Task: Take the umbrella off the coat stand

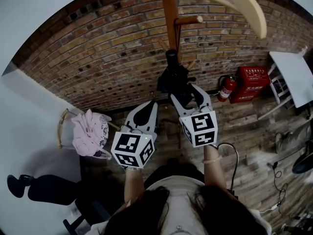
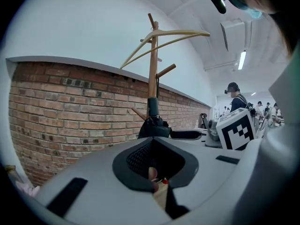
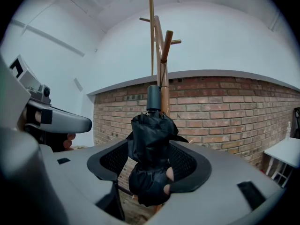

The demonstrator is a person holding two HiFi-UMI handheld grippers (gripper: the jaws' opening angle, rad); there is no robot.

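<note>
A folded black umbrella (image 1: 173,80) hangs handle-up on the wooden coat stand (image 1: 169,13) in front of the brick wall. In the right gripper view the umbrella (image 3: 150,158) hangs between the jaws of my right gripper (image 3: 150,172). Dark pad mesh shows on both sides of the fabric, so the pads do not press on it. From the head view, my right gripper (image 1: 186,93) stands open just below the umbrella. My left gripper (image 1: 149,106) is to its left, jaws together and empty. Its own view has the umbrella (image 2: 152,125) and stand (image 2: 153,69) ahead.
A pale wooden hanger (image 1: 244,4) hangs from the stand's top. A pink bundle (image 1: 90,131) lies on a seat at the left. A fire extinguisher (image 1: 227,87), a red box (image 1: 253,84) and a white table (image 1: 293,77) stand at the right. Cables (image 1: 276,180) lie on the floor.
</note>
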